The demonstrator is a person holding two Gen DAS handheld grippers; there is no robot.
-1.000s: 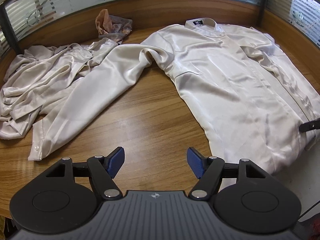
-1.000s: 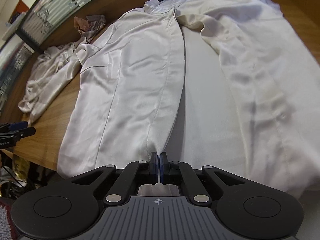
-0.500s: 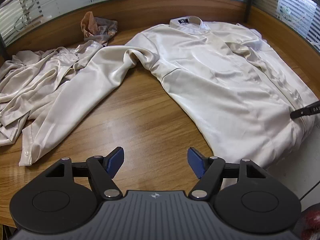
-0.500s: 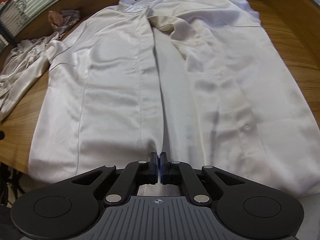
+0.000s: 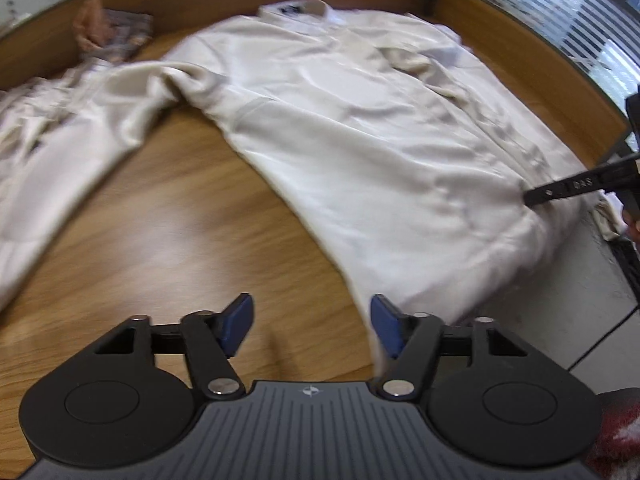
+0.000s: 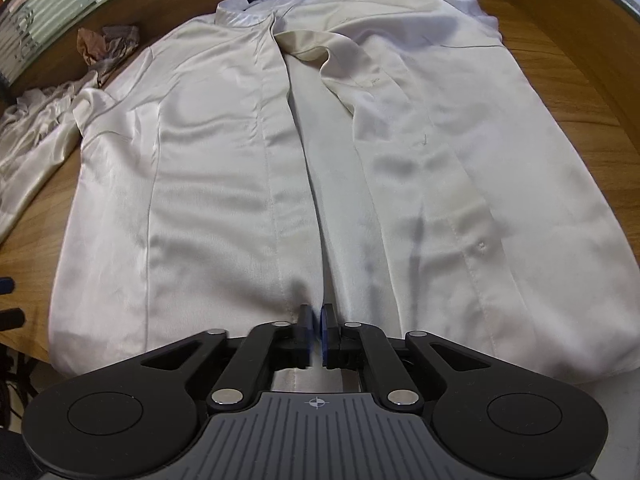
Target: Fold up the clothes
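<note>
A cream satin shirt (image 6: 224, 168) lies front up on the wooden table (image 5: 168, 216), collar far, hem at the near edge. My right gripper (image 6: 317, 330) is shut on the hem of the shirt's left front panel at the open placket. In the left wrist view the shirt (image 5: 360, 152) fills the right half, and the right gripper (image 5: 538, 197) pinches its hem at far right. My left gripper (image 5: 312, 320) is open and empty, low over the table beside the shirt's lower left corner. One sleeve (image 5: 80, 152) stretches off to the left.
A second crumpled cream garment (image 6: 36, 120) lies at the left. A small brown cloth (image 6: 106, 46) sits at the back left near the raised wooden rim (image 5: 520, 36). Glass partitions with blinds stand behind the rim.
My left gripper has swung right and closer to the shirt's lower left corner, still open. My right gripper keeps its pinch on the hem and has squared up to the shirt.
</note>
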